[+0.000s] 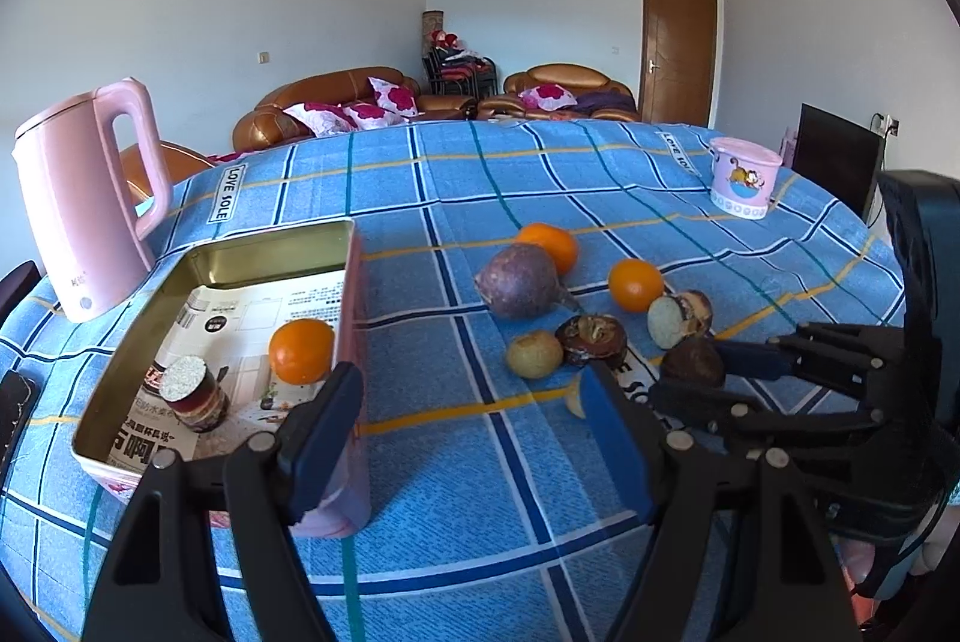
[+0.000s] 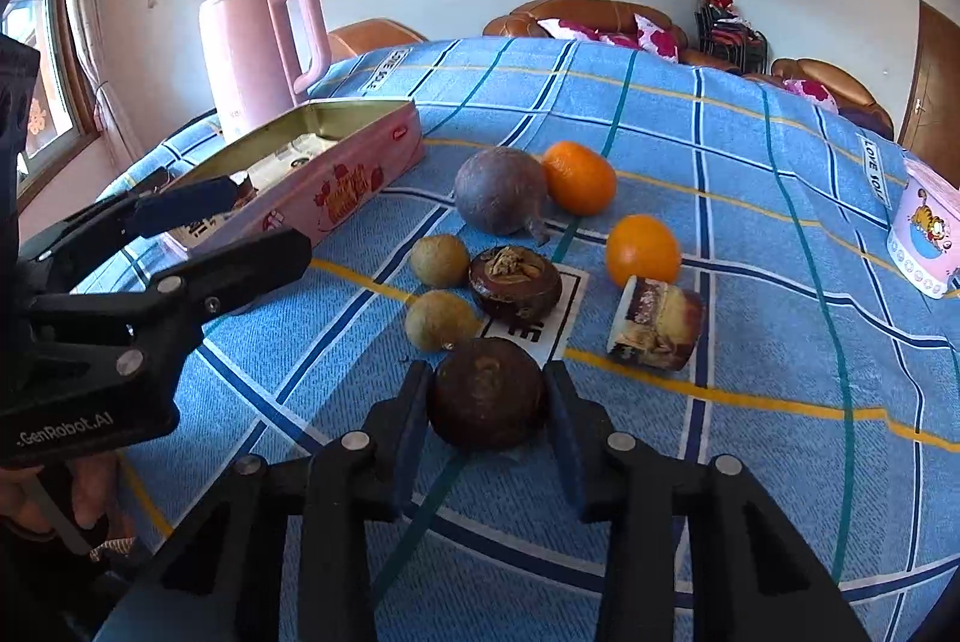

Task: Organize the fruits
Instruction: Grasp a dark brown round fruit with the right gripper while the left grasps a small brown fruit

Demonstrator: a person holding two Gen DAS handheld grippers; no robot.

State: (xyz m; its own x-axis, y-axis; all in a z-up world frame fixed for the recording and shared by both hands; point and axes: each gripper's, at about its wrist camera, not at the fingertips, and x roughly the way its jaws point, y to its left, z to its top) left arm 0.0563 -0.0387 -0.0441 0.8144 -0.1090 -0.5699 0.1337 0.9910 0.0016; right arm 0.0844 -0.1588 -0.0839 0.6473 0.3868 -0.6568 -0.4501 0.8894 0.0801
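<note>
Tablecloth (image 1: 480,492), tin (image 1: 138,318) with orange (image 1: 301,351)

**My two black grippers**

My left gripper (image 2: 240,216) is matte black plastic, jointed with round silver rivets, and its body carries "GenRobot.AI" in white letters. My right gripper (image 2: 487,402) has the same black linkage arms and silver pivots. Dark blue pads (image 1: 606,414) line my fingers. Bare skin shows beneath the left handle.
</note>
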